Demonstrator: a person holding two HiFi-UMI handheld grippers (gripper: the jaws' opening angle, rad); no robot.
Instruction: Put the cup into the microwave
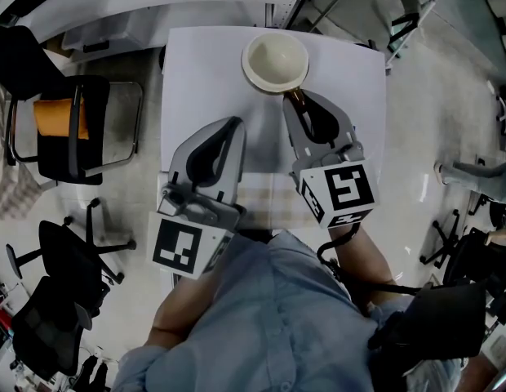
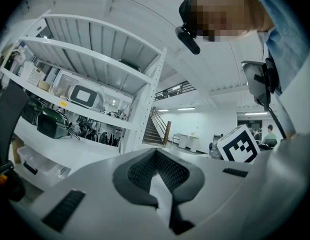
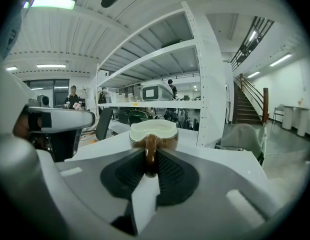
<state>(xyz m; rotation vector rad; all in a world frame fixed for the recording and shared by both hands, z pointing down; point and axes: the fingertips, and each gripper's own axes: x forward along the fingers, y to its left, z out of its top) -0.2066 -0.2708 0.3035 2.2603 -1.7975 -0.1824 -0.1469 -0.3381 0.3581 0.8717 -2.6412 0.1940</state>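
Note:
A brown cup (image 1: 275, 60) with a cream inside stands at the far edge of the white table (image 1: 204, 72). In the right gripper view the cup (image 3: 154, 132) is upright, straight ahead, with its handle (image 3: 150, 154) towards me. My right gripper (image 1: 296, 98) is shut on that handle, one pad on each side (image 3: 151, 164). My left gripper (image 1: 233, 126) hovers level over the table, left of the cup and apart from it. Its tips meet with nothing between them (image 2: 156, 156). A white appliance with a dark window (image 2: 85, 96) sits on a shelf.
A white shelving rack (image 3: 205, 84) rises behind the table, and stairs (image 3: 245, 104) stand further off. Left of the table are an office chair with an orange cloth (image 1: 69, 129) and black chairs (image 1: 65, 260). More chair bases (image 1: 457, 243) stand on the right.

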